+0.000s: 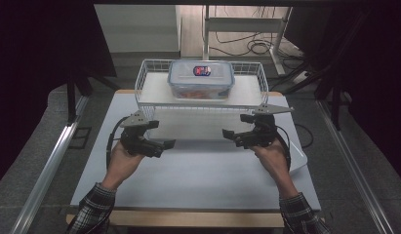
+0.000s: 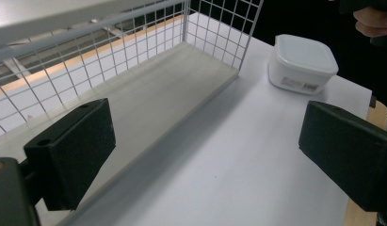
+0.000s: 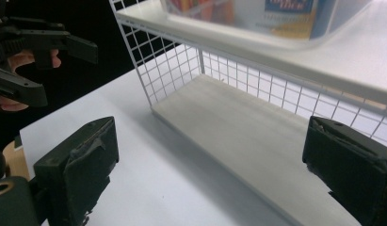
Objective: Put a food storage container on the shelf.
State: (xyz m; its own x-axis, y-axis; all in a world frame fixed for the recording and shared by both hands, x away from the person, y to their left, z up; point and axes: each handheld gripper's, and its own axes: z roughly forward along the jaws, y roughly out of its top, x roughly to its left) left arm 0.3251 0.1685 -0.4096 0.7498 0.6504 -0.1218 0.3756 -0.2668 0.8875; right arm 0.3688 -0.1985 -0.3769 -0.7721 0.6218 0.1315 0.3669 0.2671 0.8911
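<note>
A white wire rack (image 1: 144,78) stands at the back of the table. On its top shelf lies a clear lidded box (image 1: 201,78) with blue clips and a colourful label. The lower shelf (image 2: 149,94) of the rack is bare, and it also runs across the right gripper view (image 3: 247,127). My left gripper (image 1: 161,134) hovers open in front of the rack's left half, its jaws wide apart (image 2: 205,155) and holding nothing. My right gripper (image 1: 237,125) is open too, in front of the rack's right half (image 3: 210,165). The clear box (image 3: 257,14) sits above it.
A small white lidded tub (image 2: 302,63) sits on the white table mat (image 1: 203,170) at the right, partly behind the right hand (image 1: 271,153). The left gripper (image 3: 36,52) shows far off in the right gripper view. Cables lie on the floor beyond the table.
</note>
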